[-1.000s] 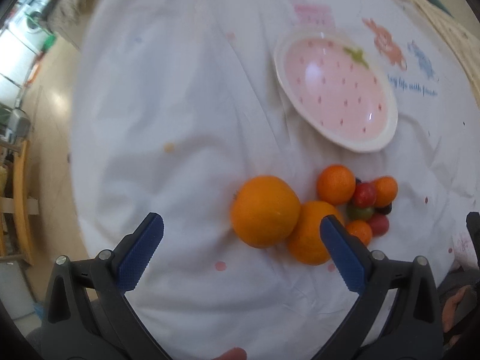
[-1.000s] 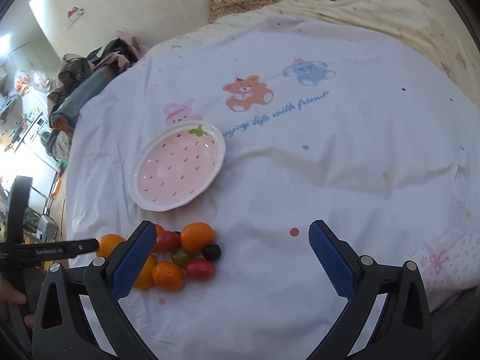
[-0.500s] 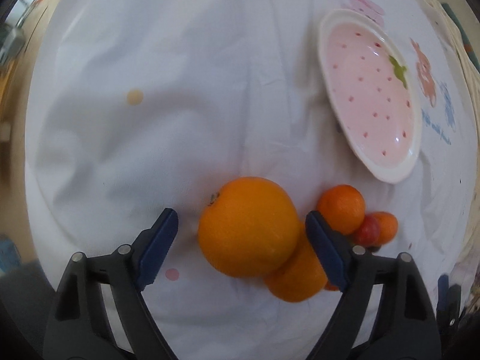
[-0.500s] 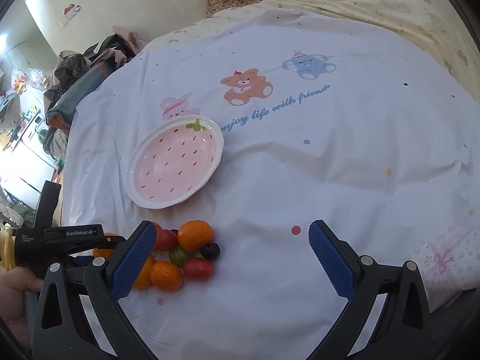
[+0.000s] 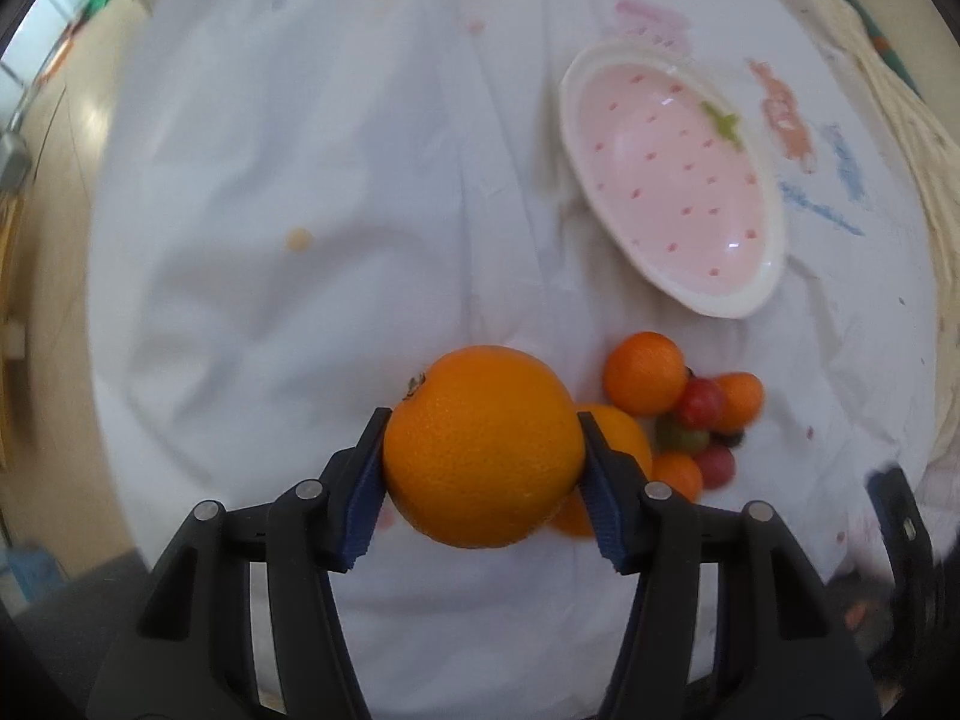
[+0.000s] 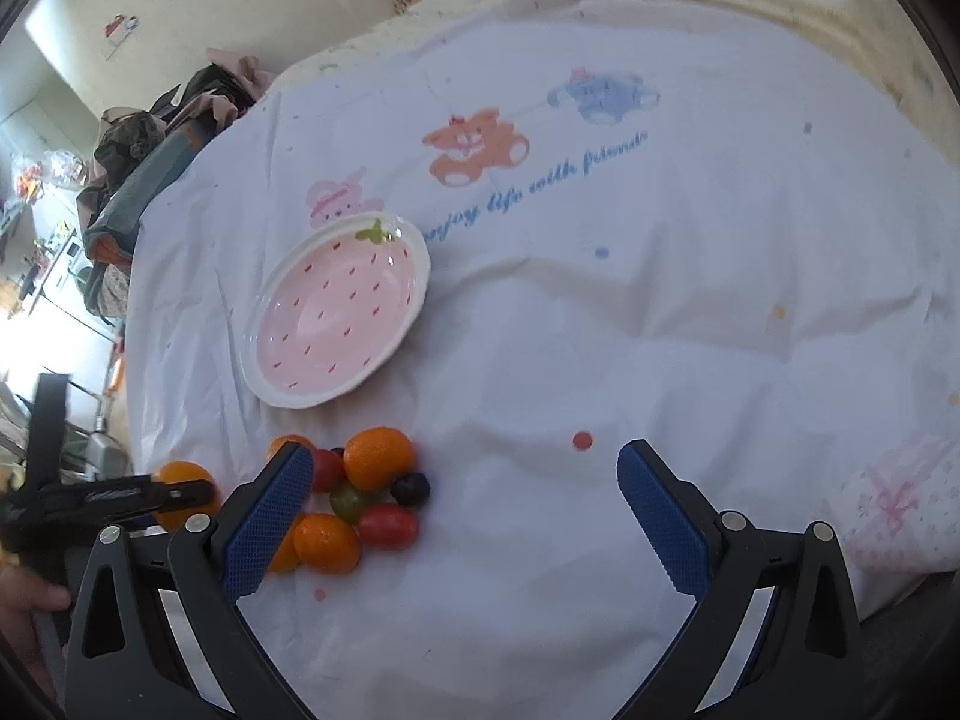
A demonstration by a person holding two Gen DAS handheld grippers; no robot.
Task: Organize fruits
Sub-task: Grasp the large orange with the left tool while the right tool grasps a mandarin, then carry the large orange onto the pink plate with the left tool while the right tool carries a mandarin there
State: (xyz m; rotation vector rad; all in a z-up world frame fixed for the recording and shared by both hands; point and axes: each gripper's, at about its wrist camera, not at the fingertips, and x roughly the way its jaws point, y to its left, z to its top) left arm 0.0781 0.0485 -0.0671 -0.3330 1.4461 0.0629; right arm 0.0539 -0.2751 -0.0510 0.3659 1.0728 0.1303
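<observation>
My left gripper [image 5: 483,450] is shut on a large orange [image 5: 483,444], its blue pads pressed on both sides. Behind it lies a second orange [image 5: 624,438], partly hidden, with small tangerines [image 5: 645,372] and red and green cherry tomatoes [image 5: 699,405] in a cluster. A pink strawberry-pattern bowl [image 5: 672,180] sits empty beyond them. In the right wrist view the bowl [image 6: 336,318] lies above the fruit cluster [image 6: 360,492], and the held orange [image 6: 180,480] shows at far left in the left gripper. My right gripper [image 6: 465,510] is open and empty, right of the cluster.
A white sheet with cartoon bears [image 6: 474,147] and blue lettering covers the bed. A pile of clothes [image 6: 150,138] lies at the far left edge. A pink patterned cloth [image 6: 900,498] lies at the right. Floor shows beyond the left side [image 5: 54,240].
My left gripper has moved down to the large orange and closed on it. The right gripper has stayed open and almost still.
</observation>
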